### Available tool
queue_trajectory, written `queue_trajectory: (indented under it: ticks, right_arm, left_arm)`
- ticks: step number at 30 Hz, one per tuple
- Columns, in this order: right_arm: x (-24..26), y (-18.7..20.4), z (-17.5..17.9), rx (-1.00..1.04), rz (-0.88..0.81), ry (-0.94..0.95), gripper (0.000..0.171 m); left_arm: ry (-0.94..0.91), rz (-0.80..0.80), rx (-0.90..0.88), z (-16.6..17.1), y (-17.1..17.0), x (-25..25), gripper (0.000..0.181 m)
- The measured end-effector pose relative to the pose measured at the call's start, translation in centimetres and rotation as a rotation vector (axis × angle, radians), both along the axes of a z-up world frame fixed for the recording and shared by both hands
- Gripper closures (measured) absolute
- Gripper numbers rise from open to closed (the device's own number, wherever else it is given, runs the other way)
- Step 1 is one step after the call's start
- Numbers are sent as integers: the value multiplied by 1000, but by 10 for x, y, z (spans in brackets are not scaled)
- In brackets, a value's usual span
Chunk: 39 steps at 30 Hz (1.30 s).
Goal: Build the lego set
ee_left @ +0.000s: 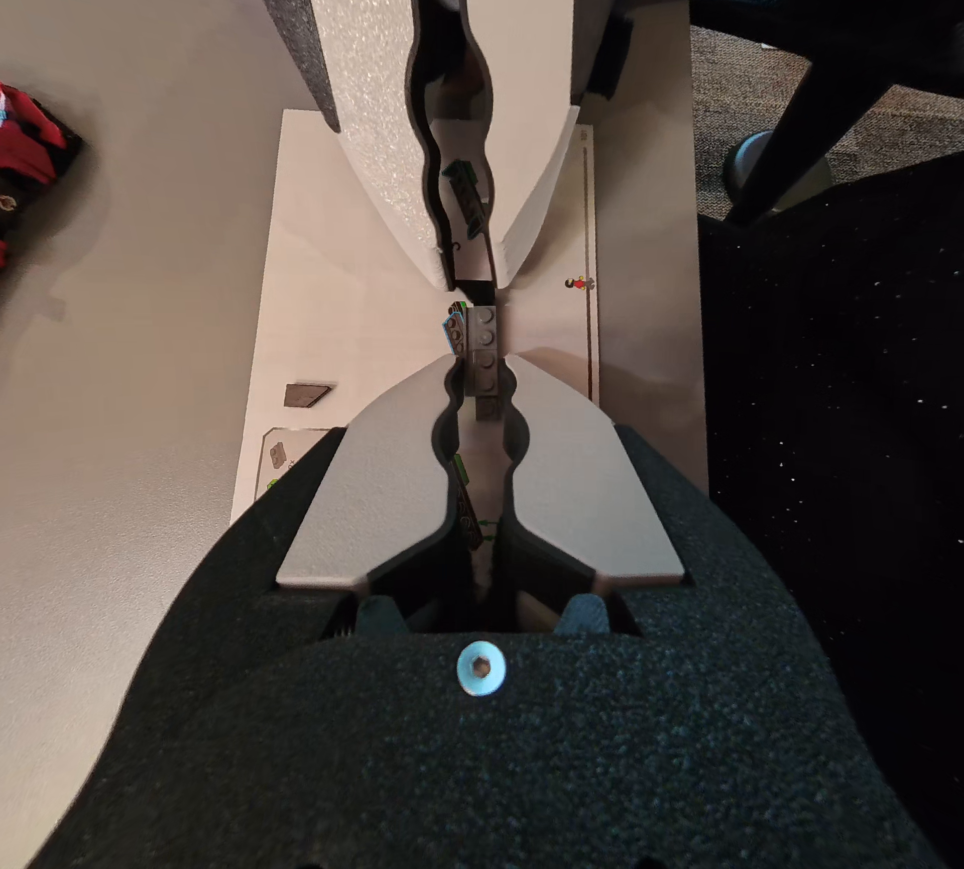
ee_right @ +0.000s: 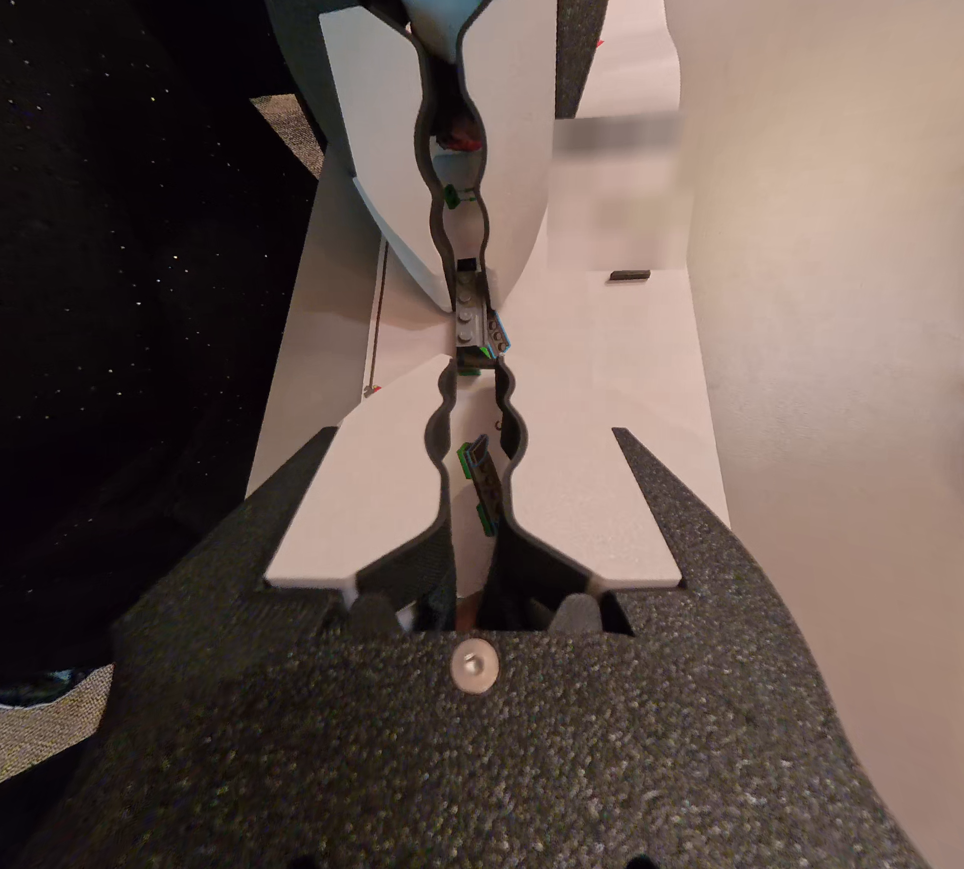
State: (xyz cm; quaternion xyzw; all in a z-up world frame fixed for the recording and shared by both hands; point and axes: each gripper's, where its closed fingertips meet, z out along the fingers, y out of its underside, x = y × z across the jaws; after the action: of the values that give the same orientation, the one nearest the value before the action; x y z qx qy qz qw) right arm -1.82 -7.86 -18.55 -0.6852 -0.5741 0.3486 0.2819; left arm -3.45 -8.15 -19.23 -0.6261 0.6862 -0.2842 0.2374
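Observation:
A grey studded Lego plate (ee_left: 485, 337) is held just above the open instruction booklet (ee_left: 339, 296). My left gripper (ee_left: 479, 359) is shut on its near end. My right gripper (ee_left: 472, 283) faces it tip to tip and is shut on a small black piece (ee_left: 473, 291) at the plate's far end. In the right wrist view the right gripper (ee_right: 473, 363) is at the bottom, the left gripper (ee_right: 469, 301) at the top, and the grey plate (ee_right: 466, 317) between them. Whether the black piece touches the plate is hidden.
A loose dark flat piece (ee_left: 305, 395) lies on the booklet, also in the right wrist view (ee_right: 628, 275). A red and black Lego model (ee_left: 26, 155) sits on the table (ee_left: 130, 322) at far left. The table edge and a chair leg (ee_left: 834, 87) are to the right. The grippers are tip to tip, or close to it.

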Motion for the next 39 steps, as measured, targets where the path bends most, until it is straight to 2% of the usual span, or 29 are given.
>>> queue_trajectory:
  ticks: [1, 12, 22, 27, 32, 39]
  right_arm:
    - [0, 0, 0, 6, 5, -4, 157]
    - [0, -1, -2, 20, 64, -141, 157]
    - [2, -2, -4, -3, 65, -448, 157]
    - [2, -2, -4, -36, 50, -541, 157]
    - [2, -2, -5, -64, 18, -563, 157]
    - [2, -2, -4, -4, 16, -497, 157]
  left_arm:
    - [-1, -1, 2, 0, 0, 0, 170]
    - [-1, -21, 22, 0, 0, 0, 170]
    - [6, -24, 45, 0, 0, 1, 170]
    - [-5, -16, 42, 0, 0, 1, 170]
    - [-25, 1, 21, 0, 0, 1, 170]
    - [-34, -6, 18, 0, 0, 1, 170]
